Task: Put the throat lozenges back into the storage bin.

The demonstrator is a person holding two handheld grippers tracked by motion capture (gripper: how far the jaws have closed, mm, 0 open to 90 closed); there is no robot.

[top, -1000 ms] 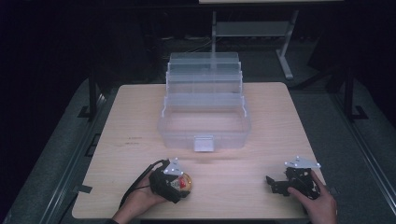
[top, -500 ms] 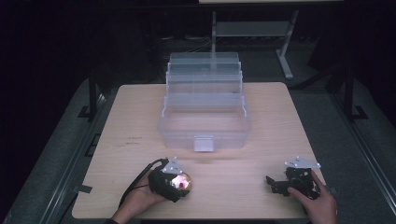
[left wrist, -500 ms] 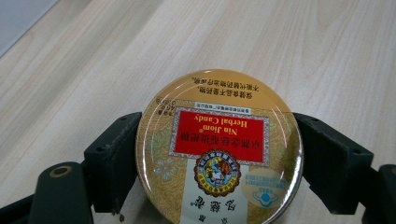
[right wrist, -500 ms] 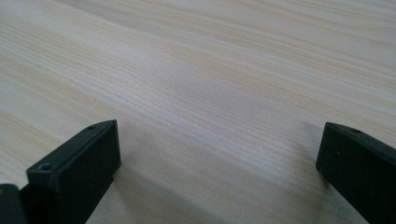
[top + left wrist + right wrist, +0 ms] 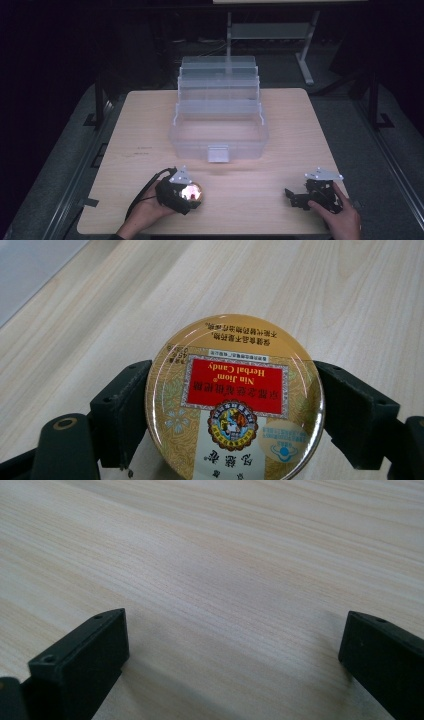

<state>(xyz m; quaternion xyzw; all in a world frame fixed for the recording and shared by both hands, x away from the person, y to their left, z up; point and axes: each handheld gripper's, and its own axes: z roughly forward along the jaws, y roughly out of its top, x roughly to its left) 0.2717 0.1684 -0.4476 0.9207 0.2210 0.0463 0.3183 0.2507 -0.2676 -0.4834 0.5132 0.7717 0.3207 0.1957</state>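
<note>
A round gold candy tin [image 5: 234,401] sits clamped between the jaws of the left gripper [image 5: 187,192], at about seven o'clock on the wooden table [image 5: 280,130]. The right gripper [image 5: 295,196], at five o'clock, gapes wide and empty. A clear plastic box [image 5: 219,131], open, stands at twelve o'clock, well apart.

1 candy tin [image 5: 234,400], 1 clear tiered box [image 5: 219,120], 1 table [image 5: 140,130], 2 tongs: left [image 5: 192,192], right [image 5: 292,196].
</note>
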